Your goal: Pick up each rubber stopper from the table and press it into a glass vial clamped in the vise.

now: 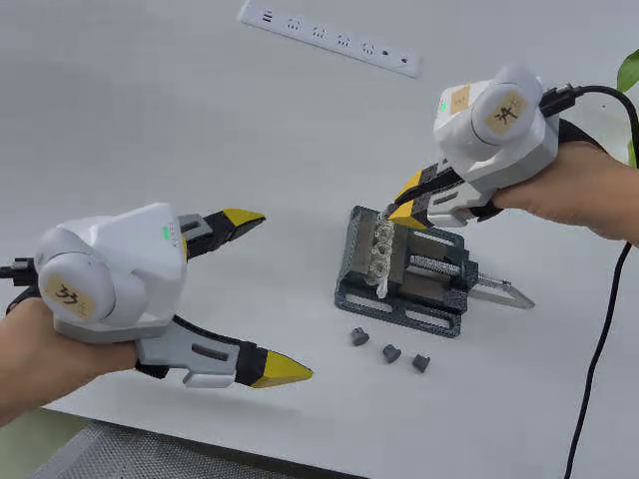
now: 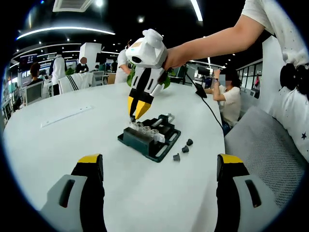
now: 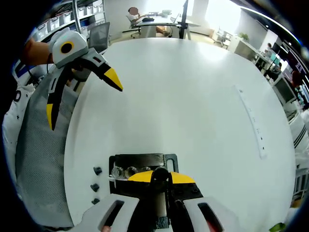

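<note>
Workbench scene, told from the near edge outward. Nearest, at the left, the left gripper (image 1: 280, 294) hovers over the white table (image 1: 200, 120), its yellow-tipped jaws spread wide with nothing between them. Further in and to the right, three loose stoppers (image 1: 391, 352) lie in a short row on the table, just beside the near side of the vise (image 1: 351, 267). The vise, dark and low, clamps a row of glass vials (image 1: 381, 251) standing upright. Over the far end of that row the right gripper (image 1: 397, 212) points down. Its jaws are drawn almost together on a small dark piece that looks like a rubber stopper (image 3: 160, 174). Whether it touches a vial mouth is too fine to tell. A black cable (image 1: 599, 339) trails from that gripper past the right edge. Farthest away lies a white power strip (image 1: 329, 38).

Several things could go wrong. A stopper meeting the mouth off-centre may tip and pop free instead of seating. A hard or slanted push could chip the glass or knock a neighbouring vial with the jaw tips. With nothing steadying the vise, it might also slide on the smooth table.
</note>
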Tool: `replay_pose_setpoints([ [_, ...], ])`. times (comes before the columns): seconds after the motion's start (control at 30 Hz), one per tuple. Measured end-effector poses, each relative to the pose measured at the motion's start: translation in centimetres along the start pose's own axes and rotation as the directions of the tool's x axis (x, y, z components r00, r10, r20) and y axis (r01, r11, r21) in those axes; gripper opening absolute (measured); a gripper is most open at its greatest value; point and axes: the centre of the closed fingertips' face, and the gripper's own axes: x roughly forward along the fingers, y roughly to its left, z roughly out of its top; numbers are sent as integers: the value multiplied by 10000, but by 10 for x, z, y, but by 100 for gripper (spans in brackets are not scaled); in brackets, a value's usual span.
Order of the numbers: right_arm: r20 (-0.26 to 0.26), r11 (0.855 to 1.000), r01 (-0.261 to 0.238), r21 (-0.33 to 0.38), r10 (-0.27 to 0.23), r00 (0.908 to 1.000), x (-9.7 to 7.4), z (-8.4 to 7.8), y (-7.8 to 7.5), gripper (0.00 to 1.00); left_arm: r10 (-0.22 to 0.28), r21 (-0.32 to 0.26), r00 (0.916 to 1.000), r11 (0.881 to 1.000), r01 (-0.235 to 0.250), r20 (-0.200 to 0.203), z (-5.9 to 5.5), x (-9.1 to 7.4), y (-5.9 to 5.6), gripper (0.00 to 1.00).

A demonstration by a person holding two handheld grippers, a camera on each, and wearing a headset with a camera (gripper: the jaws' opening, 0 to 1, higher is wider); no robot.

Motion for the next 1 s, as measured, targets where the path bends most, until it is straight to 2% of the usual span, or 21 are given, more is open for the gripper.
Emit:
replay_pose_setpoints([
  [0.47, -144, 9999, -8, -130, 6, 9999, 4, 0, 1, 7, -7, -65, 10000, 10000, 7, 29, -1, 0, 2, 97],
  [1.0, -740, 9995, 43, -304, -66, 9972, 5, 1, 2, 6, 2, -89, 9999, 10000, -1, 114, 1, 1, 3, 97],
])
